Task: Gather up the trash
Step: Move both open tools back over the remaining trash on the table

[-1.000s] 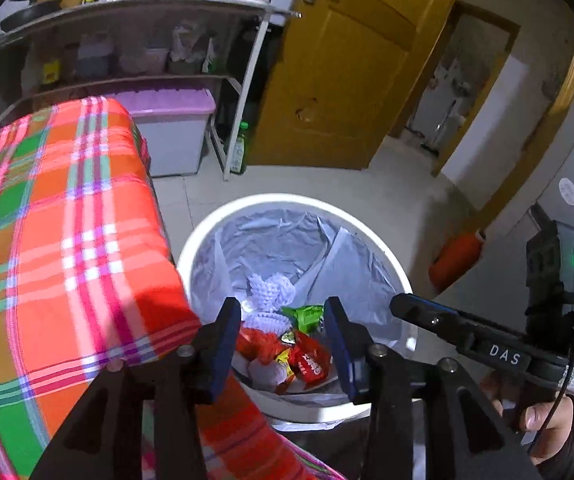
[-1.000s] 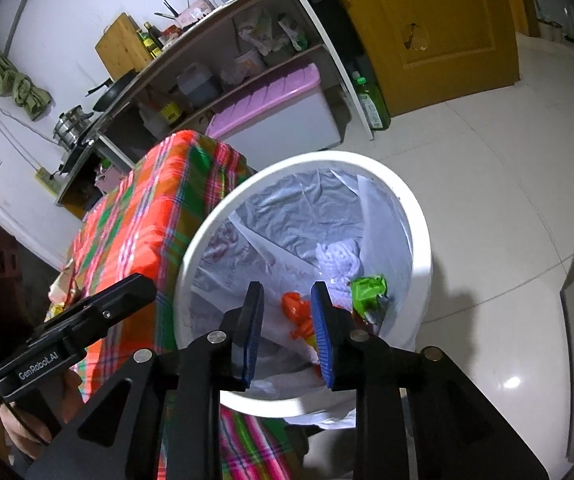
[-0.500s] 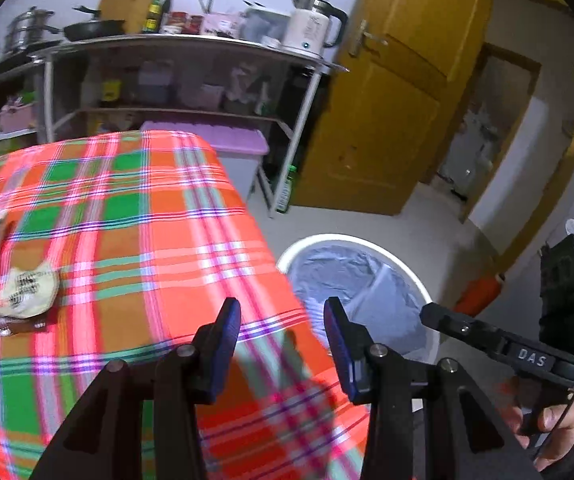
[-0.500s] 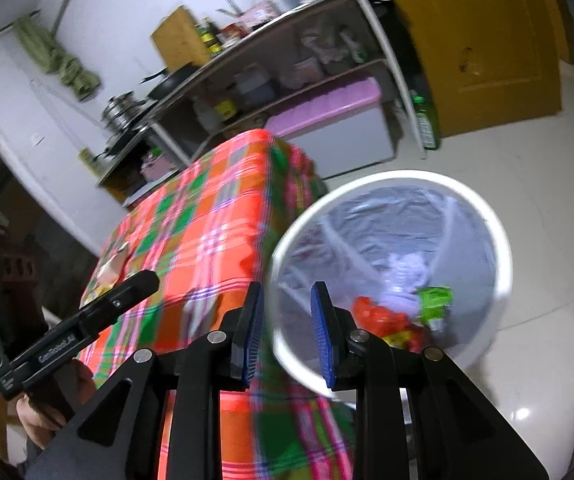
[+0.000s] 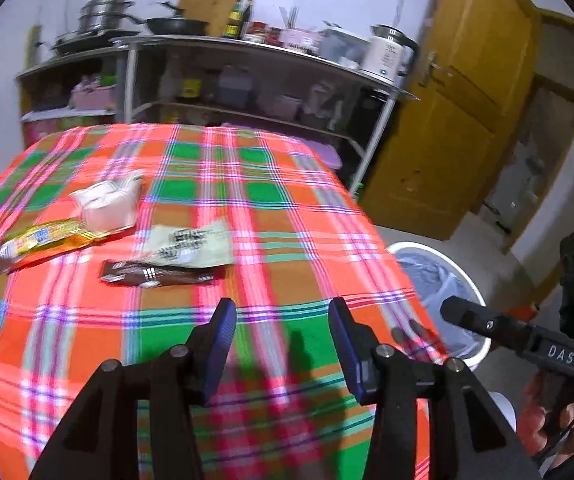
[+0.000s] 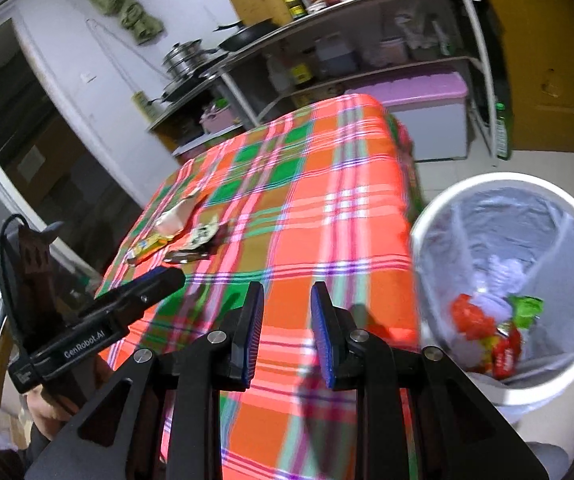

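Note:
Several wrappers lie on the plaid tablecloth (image 5: 279, 208): a brown wrapper (image 5: 155, 274), a pale printed wrapper (image 5: 191, 242), a yellow-orange wrapper (image 5: 43, 242) and a white pouch (image 5: 109, 202). They also show small in the right wrist view, the brown wrapper (image 6: 187, 256) among them. My left gripper (image 5: 279, 320) is open and empty above the table's near edge, short of the wrappers. My right gripper (image 6: 287, 308) is open and empty over the table's corner. The white lined bin (image 6: 439, 216) holds red, green and white trash (image 6: 487, 328); it shows at the right in the left wrist view (image 5: 483, 332).
A metal shelf rack (image 5: 247, 76) with pots, bottles and a kettle stands behind the table. A purple-lidded storage box (image 6: 427, 116) sits under it. A yellow door (image 5: 467, 112) is at the right. The bin stands on the tiled floor beside the table.
Both grippers have swung away from above the bin and now face the table. The wrappers on the cloth have come into view. Both stay open and empty.

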Demonstrator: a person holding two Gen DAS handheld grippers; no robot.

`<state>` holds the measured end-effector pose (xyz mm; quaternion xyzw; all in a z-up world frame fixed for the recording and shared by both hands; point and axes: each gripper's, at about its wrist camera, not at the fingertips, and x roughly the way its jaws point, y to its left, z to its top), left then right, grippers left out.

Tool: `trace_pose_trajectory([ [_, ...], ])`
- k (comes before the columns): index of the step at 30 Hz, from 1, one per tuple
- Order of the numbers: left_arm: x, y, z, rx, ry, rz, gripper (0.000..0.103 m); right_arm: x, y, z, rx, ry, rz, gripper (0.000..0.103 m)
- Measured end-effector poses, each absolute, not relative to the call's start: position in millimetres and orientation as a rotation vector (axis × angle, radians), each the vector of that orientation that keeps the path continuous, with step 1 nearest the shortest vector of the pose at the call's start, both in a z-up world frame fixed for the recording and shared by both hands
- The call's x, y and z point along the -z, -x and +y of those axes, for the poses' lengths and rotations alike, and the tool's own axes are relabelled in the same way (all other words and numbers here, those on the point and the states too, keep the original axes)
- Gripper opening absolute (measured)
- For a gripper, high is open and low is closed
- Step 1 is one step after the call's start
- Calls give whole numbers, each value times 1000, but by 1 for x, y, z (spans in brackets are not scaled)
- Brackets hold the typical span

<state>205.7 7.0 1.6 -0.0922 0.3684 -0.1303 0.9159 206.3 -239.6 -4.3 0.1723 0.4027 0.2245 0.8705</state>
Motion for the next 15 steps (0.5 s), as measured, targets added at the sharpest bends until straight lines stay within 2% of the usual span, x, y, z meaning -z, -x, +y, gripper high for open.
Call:
trace_pose_trajectory([
  [4,1,-204,40,208,219,755,48,4,-220,-211,-510,-333,853,25],
  [6,3,-206,54,178,232,752,48,4,-230,-199,-525,-319,857,32],
  [7,3,-207,62,162,237,748,48,5,-235,-193,-533,-313,863,41],
  [8,4,-208,67,153,237,746,48,6,-238,-187,-538,-310,867,44],
  [15,17,-229,95,92,244,779,48,16,-272,-141,-577,-235,903,44],
])
